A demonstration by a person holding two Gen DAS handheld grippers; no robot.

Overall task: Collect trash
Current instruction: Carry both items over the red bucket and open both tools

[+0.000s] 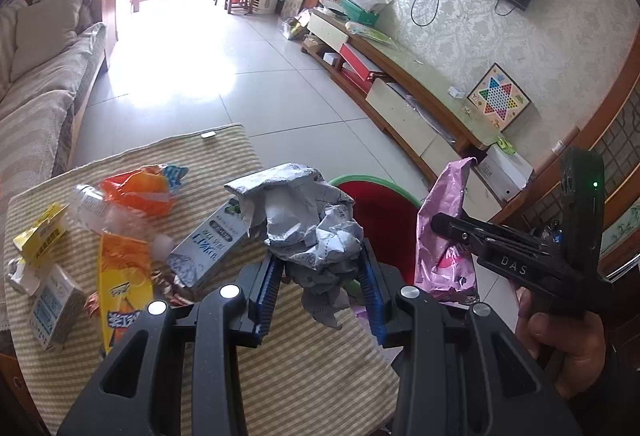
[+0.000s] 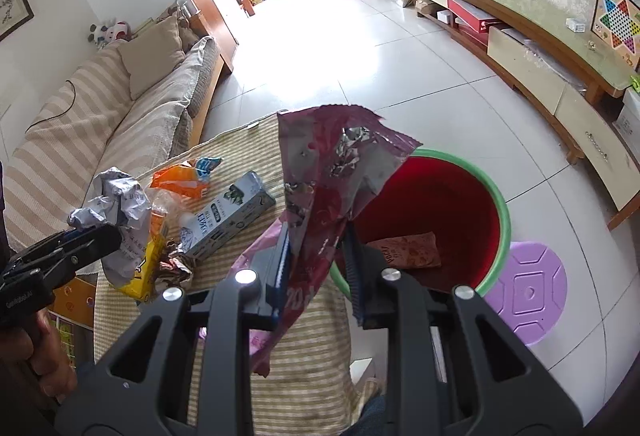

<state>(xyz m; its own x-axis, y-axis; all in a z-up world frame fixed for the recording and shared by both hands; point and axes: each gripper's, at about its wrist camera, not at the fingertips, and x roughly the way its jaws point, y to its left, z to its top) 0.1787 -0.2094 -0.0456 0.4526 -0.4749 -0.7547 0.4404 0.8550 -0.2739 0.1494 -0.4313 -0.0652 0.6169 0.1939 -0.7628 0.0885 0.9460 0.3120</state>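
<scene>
Left hand-held gripper (image 1: 320, 272) clamps crumpled paper (image 1: 304, 220) above the worktop (image 1: 280, 376); right hand-held gripper (image 2: 316, 256) pinches pink wrapper (image 2: 320, 172) at bin (image 2: 496, 196) rim. Risk: floppy wrapper catches the rim, falls outside.

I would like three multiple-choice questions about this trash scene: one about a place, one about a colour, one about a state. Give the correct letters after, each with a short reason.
1. Where does the brown wrapper lie?
A. on the sofa
B. inside the bin
C. on the purple mat

2. What colour is the rim of the bin?
A. green
B. blue
C. yellow

3. What is the left gripper doing?
A. open and empty
B. shut on a bottle
C. shut on crumpled paper

Answers:
1 B: the brown wrapper lies at the bottom of the red bin.
2 A: the rim is green around a red inside.
3 C: the left gripper pinches the crumpled paper between its blue pads; the right gripper holds the pink bag.
</scene>
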